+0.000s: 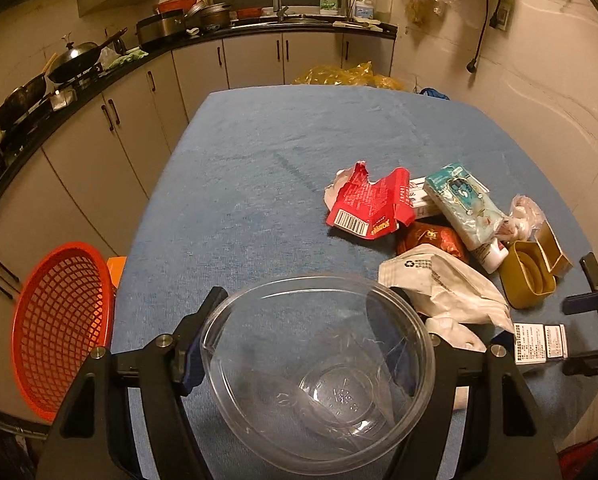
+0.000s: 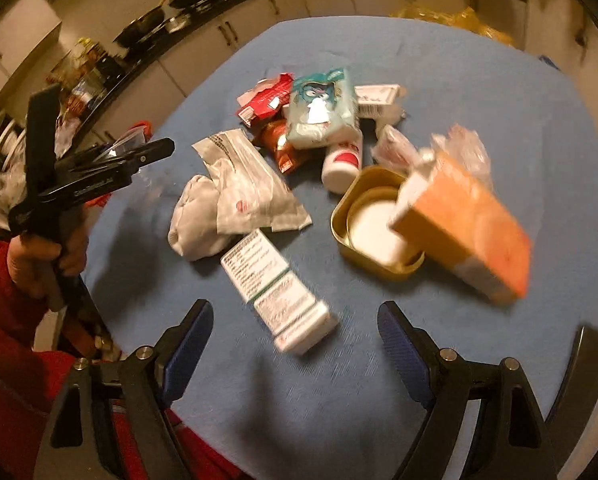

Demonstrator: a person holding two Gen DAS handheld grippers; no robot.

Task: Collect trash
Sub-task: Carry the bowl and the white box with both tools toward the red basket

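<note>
My left gripper is shut on a clear plastic bowl, which it holds just above the blue table. To its right lies a heap of trash: a torn red carton, a teal tissue pack, a crumpled white bag and a gold tin. In the right wrist view my right gripper is open over the table. A white medicine box lies flat just ahead of its fingertips, untouched. An orange box leans on the gold tin.
A red mesh basket stands off the table's left edge. Kitchen counters with pans run along the left and back. Yellow bags lie behind the table. A hand in a red sleeve grips the left tool.
</note>
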